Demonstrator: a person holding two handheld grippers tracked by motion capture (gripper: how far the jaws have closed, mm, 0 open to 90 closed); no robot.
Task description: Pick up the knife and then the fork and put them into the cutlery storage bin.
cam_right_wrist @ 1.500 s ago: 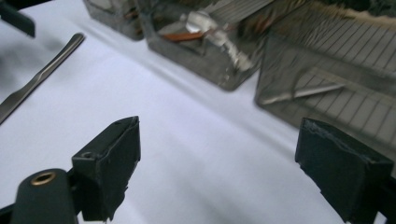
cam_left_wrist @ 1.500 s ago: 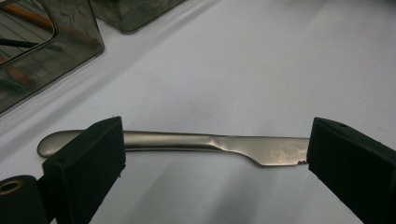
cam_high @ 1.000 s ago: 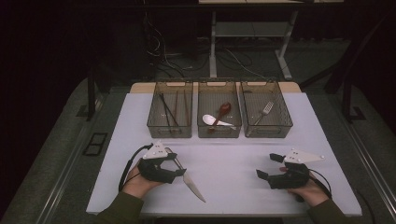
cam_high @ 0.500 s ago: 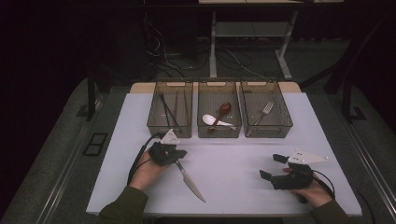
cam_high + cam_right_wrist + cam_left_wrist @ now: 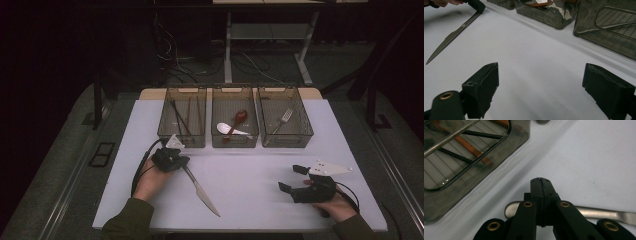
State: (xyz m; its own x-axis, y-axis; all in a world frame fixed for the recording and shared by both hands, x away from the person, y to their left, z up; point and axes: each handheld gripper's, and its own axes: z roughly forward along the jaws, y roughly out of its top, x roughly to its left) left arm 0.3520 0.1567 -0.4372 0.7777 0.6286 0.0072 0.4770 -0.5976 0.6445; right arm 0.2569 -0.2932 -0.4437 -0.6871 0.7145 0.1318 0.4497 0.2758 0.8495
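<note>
Your left gripper [image 5: 176,161] sits just in front of the left bin [image 5: 182,119], its jaws pressed together, having just closed. The knife [image 5: 200,191] lies flat on the white table [image 5: 260,170]; in the left gripper view its handle [image 5: 599,212] passes under the closed jaws, and you cannot tell whether they pinch it. The blade points toward you. Your right gripper [image 5: 292,178] rests well apart at the right, jaws spread wide with nothing between them.
</note>
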